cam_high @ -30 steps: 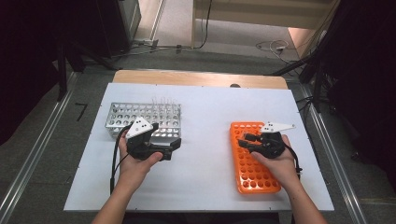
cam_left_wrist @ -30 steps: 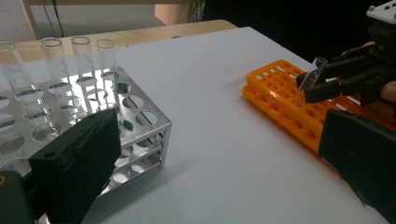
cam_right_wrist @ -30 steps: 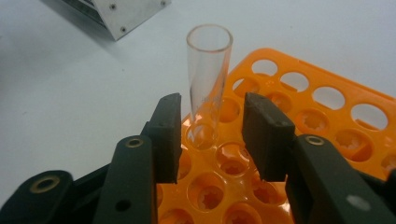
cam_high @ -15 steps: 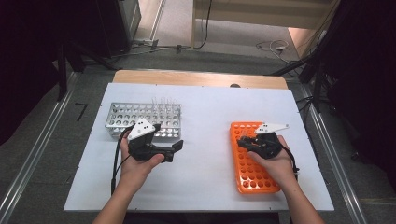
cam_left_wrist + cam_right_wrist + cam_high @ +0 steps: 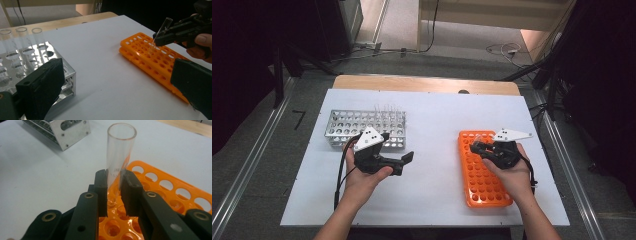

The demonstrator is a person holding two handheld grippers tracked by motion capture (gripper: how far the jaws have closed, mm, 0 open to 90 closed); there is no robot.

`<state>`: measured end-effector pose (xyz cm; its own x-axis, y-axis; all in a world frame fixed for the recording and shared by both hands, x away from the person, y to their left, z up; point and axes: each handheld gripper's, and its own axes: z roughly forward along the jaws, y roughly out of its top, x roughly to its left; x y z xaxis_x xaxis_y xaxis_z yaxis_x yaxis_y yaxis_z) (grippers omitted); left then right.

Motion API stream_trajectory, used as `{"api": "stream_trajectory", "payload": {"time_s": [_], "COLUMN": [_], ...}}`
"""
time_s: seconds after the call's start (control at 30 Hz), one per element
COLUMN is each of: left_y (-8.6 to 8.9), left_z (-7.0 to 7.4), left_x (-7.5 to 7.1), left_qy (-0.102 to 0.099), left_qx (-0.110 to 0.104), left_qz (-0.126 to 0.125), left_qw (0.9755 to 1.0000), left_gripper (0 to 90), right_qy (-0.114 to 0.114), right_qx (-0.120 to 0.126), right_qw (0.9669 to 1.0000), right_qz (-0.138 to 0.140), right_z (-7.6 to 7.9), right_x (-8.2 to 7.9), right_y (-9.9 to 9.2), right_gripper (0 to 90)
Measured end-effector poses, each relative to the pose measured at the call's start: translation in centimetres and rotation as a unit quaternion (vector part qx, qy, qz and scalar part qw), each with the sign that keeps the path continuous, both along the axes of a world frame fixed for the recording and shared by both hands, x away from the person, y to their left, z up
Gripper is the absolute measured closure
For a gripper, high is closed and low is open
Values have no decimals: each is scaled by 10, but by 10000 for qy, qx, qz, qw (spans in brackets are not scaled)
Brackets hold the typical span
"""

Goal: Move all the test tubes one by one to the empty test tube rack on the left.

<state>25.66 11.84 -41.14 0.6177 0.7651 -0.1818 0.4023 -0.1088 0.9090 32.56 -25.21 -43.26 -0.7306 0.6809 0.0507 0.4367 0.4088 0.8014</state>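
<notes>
I have the right gripper [image 5: 113,192] clamped on a clear glass test tube [image 5: 120,150], its fingers [image 5: 101,192] having just closed onto the glass well below the open mouth. I took it low on the wall so the rim stays free and the tube cannot pivot between the pads. Seen from the left gripper view, the tube [image 5: 160,35] leans, mouth up toward 1 o'clock, with its rounded bottom down at the holes of the orange rack [image 5: 155,62]; whether it is already seated in a hole I cannot tell. In the high view the tube sits at the far end of the orange rack [image 5: 482,175], near 12 o'clock of that rack, which lies toward 4 o'clock on the white worktop [image 5: 432,130].

My left gripper [image 5: 404,160] rests idle in front of the metal rack [image 5: 367,127], which stands toward 10 o'clock on the worktop; its fingers [image 5: 41,92] stand wide apart with nothing between them. I keep it there because three more tubes [image 5: 21,40] stand upright along the metal rack's far row, ready for the next pick. My judgement: the tube in hand is being moved between the racks, and the tilt needs straightening to the hole's axis before it travels cleanly.
</notes>
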Motion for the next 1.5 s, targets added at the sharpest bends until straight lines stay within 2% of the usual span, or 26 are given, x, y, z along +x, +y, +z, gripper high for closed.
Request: {"api": "stream_trajectory", "payload": {"time_s": [0.1, 0.27, 0.47, 0.67, 0.83, 1.03, 1.17, 1.33, 1.5], "left_y": [-4, -13, -26, -39, -51, -64, -71, -77, -79], "left_z": [2, 6, 9, 8, 7, 5, 4, 2, -1], "left_x": [-2, -4, -7, -8, -10, -12, -14, -14, -12], "left_qy": [-29, -76, -130, -95, -39, -38, -37, 10, 30], "left_qx": [-6, -7, -42, -42, 72, 226, 241, 330, 380], "left_qz": [-69, -259, -466, -646, -823, -879, -1020, -1105, -1173], "left_qw": [10000, 9996, 9988, 9979, 9966, 9959, 9945, 9933, 9924], "left_gripper": [0, 14, 43, 104, 198, 307, 370, 530, 615], "right_qy": [-45, -65, -72, -78, -99, -86, -77, -98, -129], "right_qx": [69, 56, 3, -64, -113, -192, -253, -323, -375], "right_qw": [9999, 9994, 9975, 9954, 9933, 9914, 9896, 9882, 9871], "right_qz": [62, 337, 707, 956, 1145, 1289, 1411, 1491, 1552], "right_z": [6, 12, 15, 15, 14, 12, 11, 10, 9], "right_x": [-5, -14, -26, -36, -42, -48, -53, -57, -60], "right_y": [2, 17, 38, 55, 66, 76, 84, 89, 93], "right_gripper": [742, 742, 742, 742, 743, 743, 743, 743, 743]}}
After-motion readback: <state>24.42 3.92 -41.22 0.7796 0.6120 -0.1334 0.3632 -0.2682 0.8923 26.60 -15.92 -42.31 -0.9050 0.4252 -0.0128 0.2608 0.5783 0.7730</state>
